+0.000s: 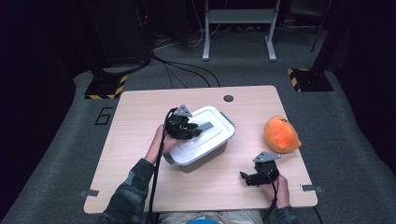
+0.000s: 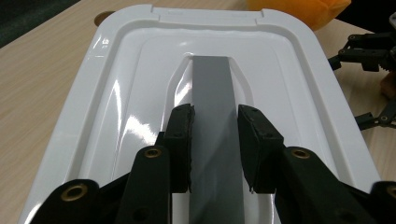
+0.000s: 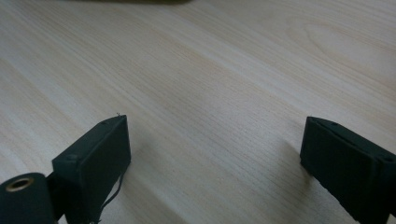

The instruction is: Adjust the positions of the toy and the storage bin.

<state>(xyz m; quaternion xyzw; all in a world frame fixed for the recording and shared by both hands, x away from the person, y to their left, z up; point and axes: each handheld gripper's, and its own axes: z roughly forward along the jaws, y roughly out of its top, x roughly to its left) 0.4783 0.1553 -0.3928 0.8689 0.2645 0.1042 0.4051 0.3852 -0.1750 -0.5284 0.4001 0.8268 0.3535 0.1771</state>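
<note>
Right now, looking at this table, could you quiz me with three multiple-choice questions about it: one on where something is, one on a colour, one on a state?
1. Where does the soft toy lie?
A. On top of the box
B. On the table, to the right of the box
C. On the floor

2. What colour is the handle on the lid of the box?
A. Grey
B. Red
C. Green

3. How does the right tool stand?
A. Closed on the toy
B. Closed on the lid
C. Open, nothing between its jaws

Answers:
1 B: in the high view the orange toy sits on the wood beside the white box.
2 A: the left gripper view shows a grey strip, with the left tool shut on it.
3 C: the right gripper view shows bare wood between wide-apart jaws.
</note>
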